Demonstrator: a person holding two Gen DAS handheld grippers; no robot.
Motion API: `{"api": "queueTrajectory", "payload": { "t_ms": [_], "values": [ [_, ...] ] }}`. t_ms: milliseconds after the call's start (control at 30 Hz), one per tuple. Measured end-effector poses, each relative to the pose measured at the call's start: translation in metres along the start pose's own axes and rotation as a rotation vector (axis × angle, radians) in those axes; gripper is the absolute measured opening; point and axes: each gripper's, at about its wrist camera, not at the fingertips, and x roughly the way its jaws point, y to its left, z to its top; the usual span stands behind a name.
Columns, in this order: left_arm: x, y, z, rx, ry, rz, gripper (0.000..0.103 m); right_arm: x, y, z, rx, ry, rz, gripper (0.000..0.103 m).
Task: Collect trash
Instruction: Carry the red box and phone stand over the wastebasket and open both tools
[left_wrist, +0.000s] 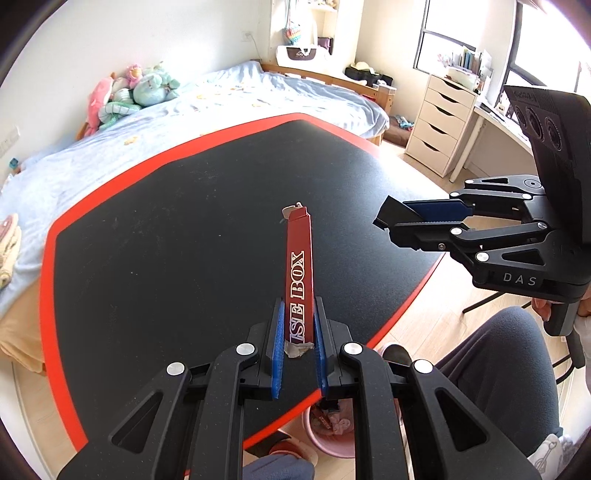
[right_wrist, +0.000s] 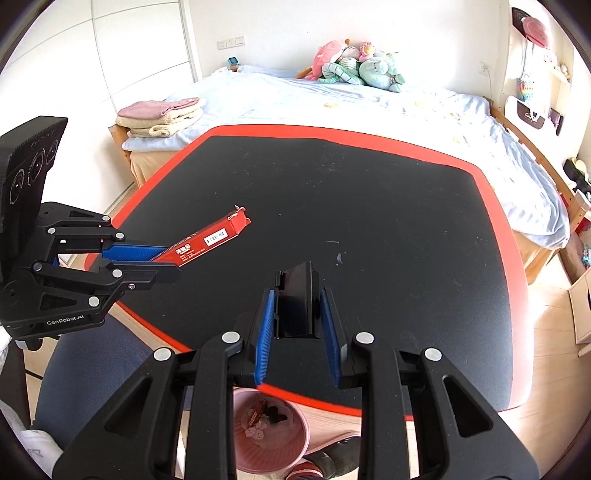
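My left gripper is shut on a long flat red carton with white lettering, held above the near edge of the black table. The carton also shows in the right wrist view, sticking out of the left gripper. My right gripper is shut on a small black box; in the left wrist view this gripper hovers at the right with the black box at its tips. A pink trash bin with some trash inside stands on the floor below the table edge, under both grippers.
The black table has a red border. A bed with plush toys and folded towels lies behind it. A white drawer unit and desk stand at the right. The person's leg is beside the bin.
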Motion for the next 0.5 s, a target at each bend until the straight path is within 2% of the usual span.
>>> {"api": "queueTrajectory", "payload": {
  "t_ms": [200, 500],
  "values": [
    [-0.021, -0.016, -0.02, 0.008, -0.008, -0.006, 0.014, -0.033, 0.015, -0.029, 0.01, -0.006, -0.006, 0.025],
    [-0.037, -0.041, -0.051, 0.018, 0.006, -0.029, 0.014, -0.061, 0.035, -0.071, 0.044, 0.003, 0.008, 0.025]
  ]
}}
